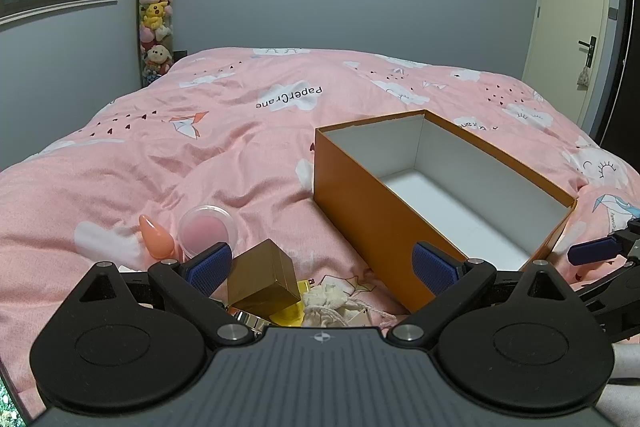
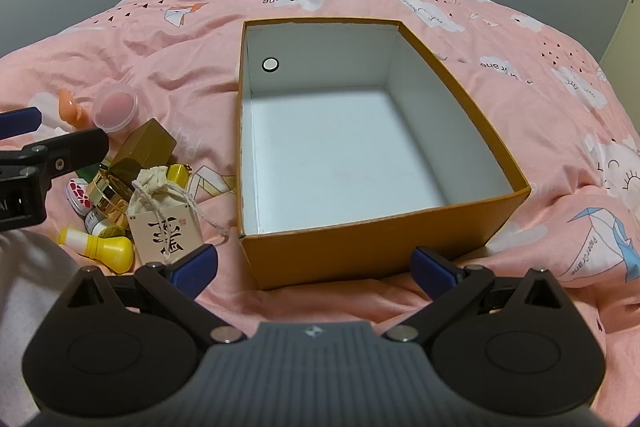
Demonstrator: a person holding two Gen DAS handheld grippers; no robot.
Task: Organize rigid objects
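An open orange box (image 2: 400, 239) with a white, empty inside lies on the pink bed; it also shows in the left wrist view (image 1: 360, 211). Left of it is a pile of small objects: a gold box (image 1: 260, 277) (image 2: 150, 147), a clear round jar with pink content (image 1: 206, 229) (image 2: 116, 107), an orange piece (image 1: 154, 237), a cloth pouch (image 2: 160, 191), a yellow bottle (image 2: 108, 249), a gold jar (image 2: 106, 197). My left gripper (image 1: 322, 265) is open over the pile, the gold box by its left finger. My right gripper (image 2: 314, 267) is open and empty before the box's near wall.
The bed has a rumpled pink duvet (image 1: 200, 147). A tall column of plush toys (image 1: 156, 7) stands by the far wall. A door (image 1: 572, 7) is at the right. The left gripper shows in the right wrist view (image 2: 40, 147), at the left edge.
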